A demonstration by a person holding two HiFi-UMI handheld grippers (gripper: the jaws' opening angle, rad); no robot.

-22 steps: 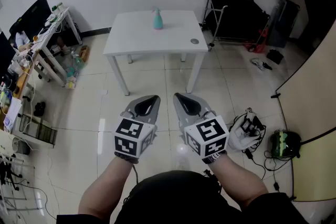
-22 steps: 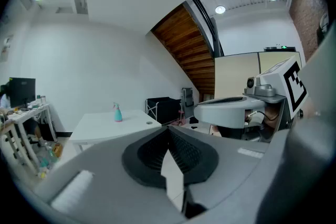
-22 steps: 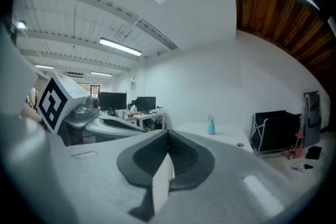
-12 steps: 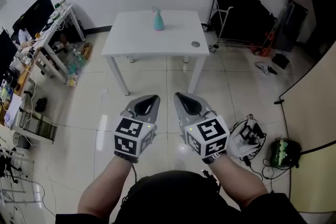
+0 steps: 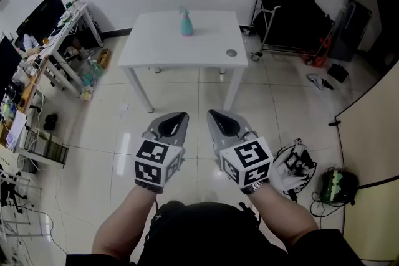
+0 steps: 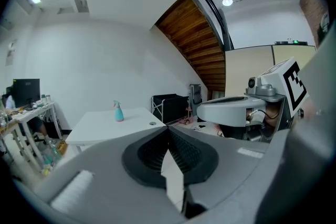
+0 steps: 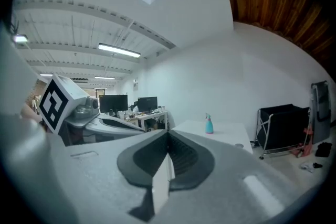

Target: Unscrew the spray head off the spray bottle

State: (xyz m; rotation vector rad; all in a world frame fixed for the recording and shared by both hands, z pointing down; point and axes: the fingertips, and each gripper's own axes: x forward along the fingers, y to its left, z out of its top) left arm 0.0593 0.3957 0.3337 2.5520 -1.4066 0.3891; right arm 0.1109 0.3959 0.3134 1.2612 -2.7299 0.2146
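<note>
A teal spray bottle (image 5: 186, 22) with a pale spray head stands upright near the far edge of a white table (image 5: 156, 47). It also shows small in the left gripper view as the bottle (image 6: 118, 112) and in the right gripper view as the bottle (image 7: 209, 125). My left gripper (image 5: 182, 115) and right gripper (image 5: 211, 114) are held side by side over the floor, well short of the table. Both are shut with nothing between their jaws.
A small round grey thing (image 5: 231, 52) lies on the table's right side. Cluttered desks with monitors (image 5: 37, 22) stand at the left. A black cart (image 5: 293, 25) stands at the back right. Bags and cables (image 5: 293, 162) lie on the floor at my right.
The view has shifted slightly; the table and bottle sit about where they were. Both grippers stay shut and level.
</note>
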